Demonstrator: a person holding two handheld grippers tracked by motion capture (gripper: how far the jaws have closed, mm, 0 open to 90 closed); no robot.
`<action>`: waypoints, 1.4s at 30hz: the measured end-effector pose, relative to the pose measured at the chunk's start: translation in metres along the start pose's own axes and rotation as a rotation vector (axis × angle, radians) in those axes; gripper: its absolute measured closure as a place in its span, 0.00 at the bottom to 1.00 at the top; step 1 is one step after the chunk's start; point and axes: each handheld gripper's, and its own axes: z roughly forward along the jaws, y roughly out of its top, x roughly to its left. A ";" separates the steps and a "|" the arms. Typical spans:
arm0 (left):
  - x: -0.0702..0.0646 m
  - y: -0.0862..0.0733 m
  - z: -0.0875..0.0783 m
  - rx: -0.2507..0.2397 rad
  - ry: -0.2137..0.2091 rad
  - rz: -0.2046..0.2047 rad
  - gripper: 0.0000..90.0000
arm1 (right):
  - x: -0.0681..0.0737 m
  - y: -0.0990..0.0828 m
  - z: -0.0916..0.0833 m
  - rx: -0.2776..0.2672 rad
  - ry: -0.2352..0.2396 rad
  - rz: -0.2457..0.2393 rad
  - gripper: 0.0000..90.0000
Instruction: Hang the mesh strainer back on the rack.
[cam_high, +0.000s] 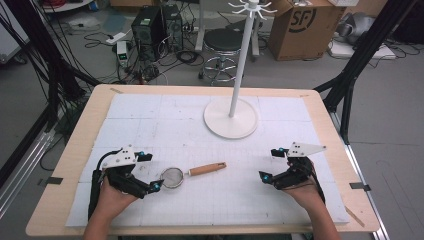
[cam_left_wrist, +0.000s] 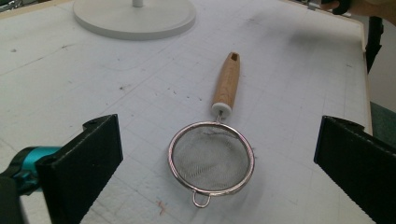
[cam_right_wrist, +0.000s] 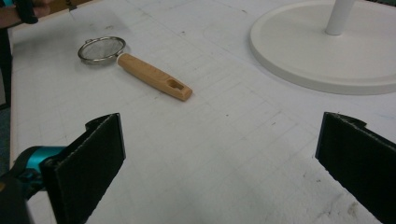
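The strainer (cam_high: 173, 177) lies flat on the tabletop (cam_high: 70, 150) in front of the stand (cam_high: 230, 118), ungrasped; the left gripper (cam_high: 151, 172) hovers wide just beside its bowl, the right gripper (cam_high: 270, 165) stands wide well apart, so pickup remains undone.

stand (cam_high: 243, 55) top cropped, pole (cam_right_wrist: 340, 16) cut off

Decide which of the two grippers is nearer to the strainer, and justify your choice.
The left gripper. Its open jaws sit right beside the strainer mesh bowl, while the right gripper rests well beyond the wooden handle's end.
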 end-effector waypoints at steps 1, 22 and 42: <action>0.000 0.002 0.002 0.006 0.000 0.001 0.02 | 0.000 0.000 0.000 0.000 0.000 0.000 0.00; -0.007 0.043 0.080 0.249 -0.049 0.056 0.02 | -0.001 0.001 0.001 -0.008 0.004 -0.001 0.00; -0.010 0.048 0.136 0.537 -0.059 0.126 0.26 | 0.001 0.001 0.003 0.004 0.008 -0.013 0.00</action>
